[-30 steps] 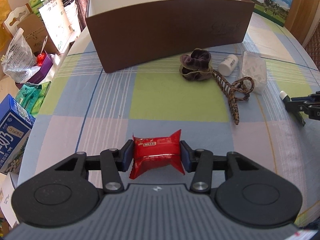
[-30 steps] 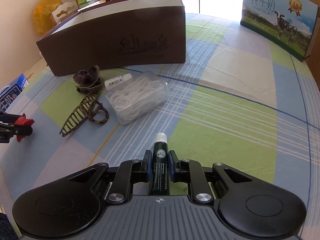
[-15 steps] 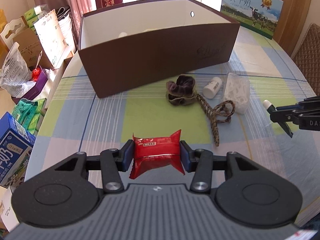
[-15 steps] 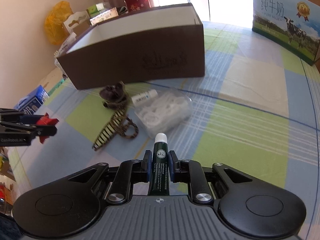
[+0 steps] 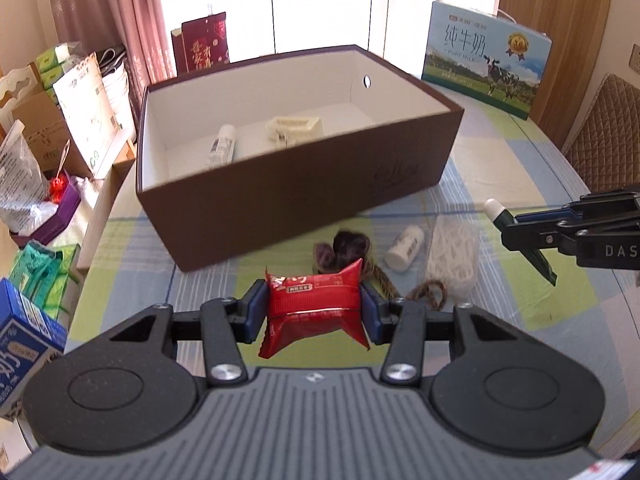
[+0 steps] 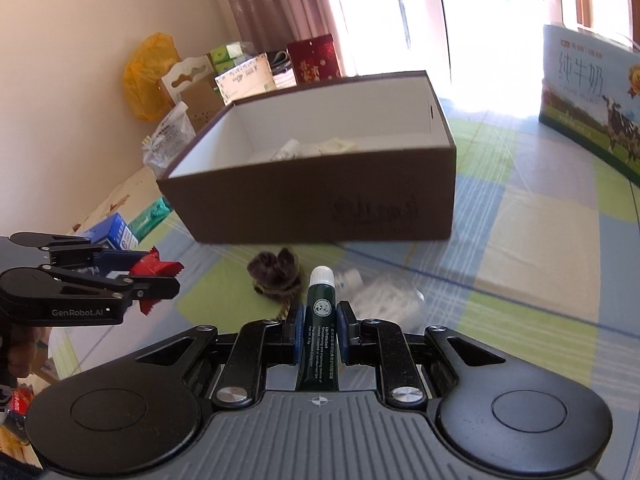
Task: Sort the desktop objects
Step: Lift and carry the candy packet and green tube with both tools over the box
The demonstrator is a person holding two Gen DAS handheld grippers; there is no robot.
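While both were held above table [image 5: 500,184], left gripper [image 5: 314,306] was clamped on red packet [image 5: 316,304]; right gripper [image 6: 319,330] was clamped on green tube [image 6: 319,336].

We see the open brown cardboard box [image 5: 304,184] at twelve o'clock on the checked-cloth table [image 5: 500,160]. In it lie a white tube [image 5: 222,146] and a cream hair claw [image 5: 294,129]. Before it lie a dark velvet scrunchie [image 5: 340,249], then at three o'clock a small white bottle [image 5: 405,248] and a clear plastic tub [image 5: 452,258].

red snack packet [image 5: 316,300]: clamped, aloft | green tube [image 6: 320,336]: clamped upright | brown box [image 5: 304,188]: open, seemingly part-filled
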